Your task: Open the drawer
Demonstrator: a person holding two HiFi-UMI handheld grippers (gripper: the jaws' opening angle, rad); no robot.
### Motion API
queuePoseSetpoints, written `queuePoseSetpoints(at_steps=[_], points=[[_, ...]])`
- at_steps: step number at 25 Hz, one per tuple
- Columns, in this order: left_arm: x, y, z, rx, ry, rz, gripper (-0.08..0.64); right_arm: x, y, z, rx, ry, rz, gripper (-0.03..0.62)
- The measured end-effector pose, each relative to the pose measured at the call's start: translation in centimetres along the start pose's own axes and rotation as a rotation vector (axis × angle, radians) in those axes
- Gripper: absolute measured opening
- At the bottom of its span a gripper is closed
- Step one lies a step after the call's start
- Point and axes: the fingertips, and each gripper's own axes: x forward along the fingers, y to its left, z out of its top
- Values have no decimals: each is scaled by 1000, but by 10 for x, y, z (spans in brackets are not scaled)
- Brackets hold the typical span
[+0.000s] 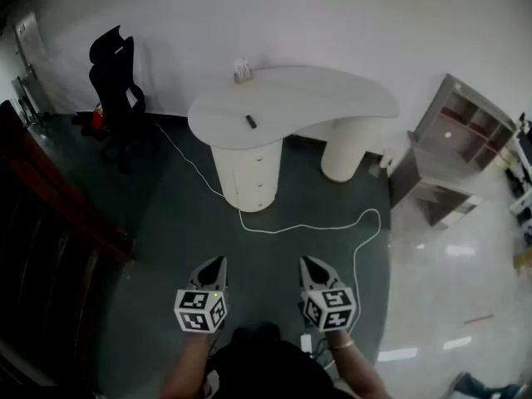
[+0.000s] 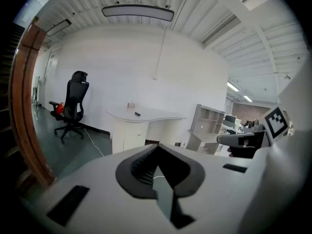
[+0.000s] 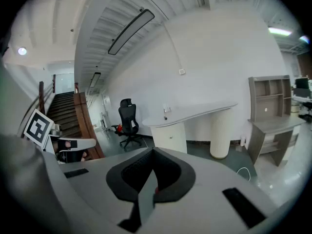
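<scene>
We are holding both pairs of fingers pressed together and empty, on the left gripper (image 1: 214, 266) and the right gripper (image 1: 311, 266). The drawer (image 1: 253, 165) is sitting shut in the pedestal (image 1: 241, 194) under the white surface (image 1: 332, 98), well ahead of us; we are not yet reaching it.

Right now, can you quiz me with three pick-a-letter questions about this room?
1. Where is the black chair? A: left of the desk. B: on top of it. C: under it.
2. What colour is the cable on the floor? A: red. B: white. C: green.
3. The desk's drawers are: A: all shut. B: one pulled out. C: lying on the ground.
Answers: 1 A, the head view shows it standing off to the desk's left. 2 B, it shows pale against the dark ground. 3 A, their fronts sit flush.
</scene>
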Motion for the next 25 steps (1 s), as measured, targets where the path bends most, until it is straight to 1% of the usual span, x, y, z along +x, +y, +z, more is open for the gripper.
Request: queuePoseSetpoints(at_steps=[3,10,15,17,18,22,25], points=[[-2,-3,1,-4,-7,4,2,-7,-6,4,10,-7,3,2],[2,-14,3,4,-6,3,2,-1,-6,7,39,-25,49,3],[8,-21,2,-15,-7,5,2,7,-16,10,56,-30,33,7],[10,-23,4,-12,-8,7,2,10,-15,12,46,-20,50,67],[11,-24,5,-10,-10,10,2,12,-14,14,38,-15,63,86],[16,-26,11,-6,-19,19,2,18,-11,18,25,-14,95,112],[21,-26,16,-4,-22,25,2,23,-12,18,10,7,101,142]])
